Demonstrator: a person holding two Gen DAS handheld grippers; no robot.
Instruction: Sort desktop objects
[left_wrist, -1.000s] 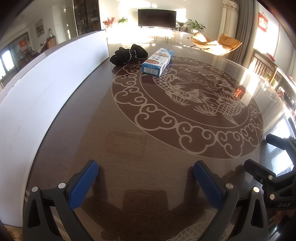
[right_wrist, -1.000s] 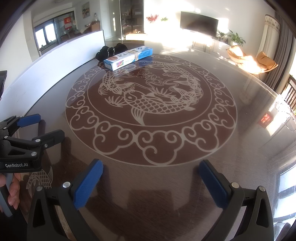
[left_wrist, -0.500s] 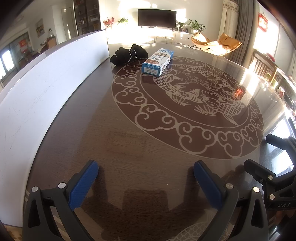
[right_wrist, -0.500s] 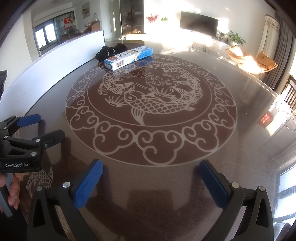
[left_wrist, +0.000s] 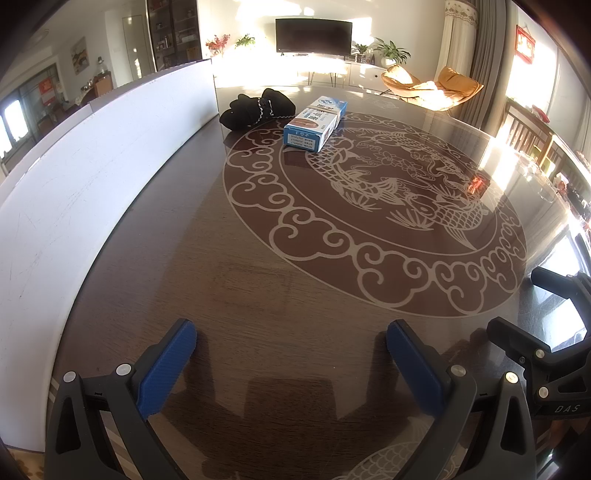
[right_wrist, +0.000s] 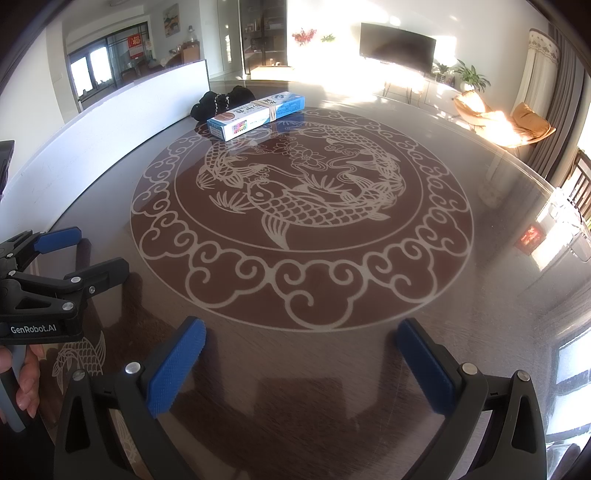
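1. Currently both tools hover low over the near edge of the round table (left_wrist: 258, 277), a dark glossy top with a pale fish-and-cloud medallion (right_wrist: 301, 218) inlaid at its middle
2. Left gripper (left_wrist: 291, 354): blue-padded fingers spread wide, nothing between them; it also shows at the left edge of the right wrist view (right_wrist: 74, 254), equally parted
3. Right gripper (right_wrist: 301, 354): fingers likewise splayed and empty; only its black finger ends appear at the right edge of the left wrist view (left_wrist: 535, 310)
4. A hand (right_wrist: 22, 384) grips the handle of the left tool, seen low at the left of the right wrist view
5. Blue-and-white carton (left_wrist: 316, 123) lies flat at the far side of the table, partly over the medallion's rim, with a thin band around its middle
6. Black bundle of fabric (left_wrist: 256, 109) with a light trim sits just behind the carton, on the side nearer the board; contact between them cannot be told
7. White board (left_wrist: 92, 166) stands upright along the table's left side
8. Both items are well apart from either gripper
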